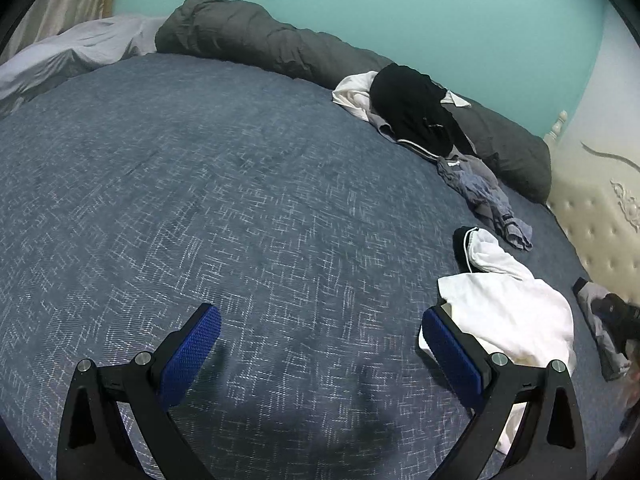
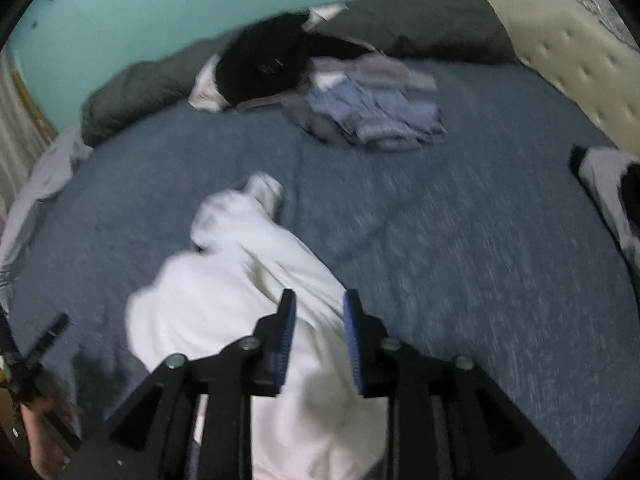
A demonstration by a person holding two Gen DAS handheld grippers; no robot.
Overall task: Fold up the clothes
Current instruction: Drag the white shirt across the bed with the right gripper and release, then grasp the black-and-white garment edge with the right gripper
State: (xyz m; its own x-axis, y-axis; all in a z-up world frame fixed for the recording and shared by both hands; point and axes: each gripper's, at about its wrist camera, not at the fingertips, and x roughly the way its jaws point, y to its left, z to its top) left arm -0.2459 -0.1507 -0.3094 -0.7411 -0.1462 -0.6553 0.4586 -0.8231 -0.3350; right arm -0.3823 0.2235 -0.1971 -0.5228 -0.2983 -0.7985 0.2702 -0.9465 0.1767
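White garment [image 2: 248,280] lies crumpled on the bed [image 2: 460,240], long axis running from the near edge away toward the pile of clothes [image 2: 360,112] by the grey duvet [image 2: 420,28]; narrow end points away. Right gripper [image 2: 318,340] jaws are narrowed with white fabric between the pads; contact can't be confirmed, view is blurred. Left gripper [image 1: 320,352] jaws are wide apart, empty, over bare bed [image 1: 200,200], the white garment [image 1: 508,312] just beside its right finger. Only the left view shows a black, white-edged piece [image 1: 464,246] at the garment's far end. Only the right view shows the other gripper's frame at lower left.
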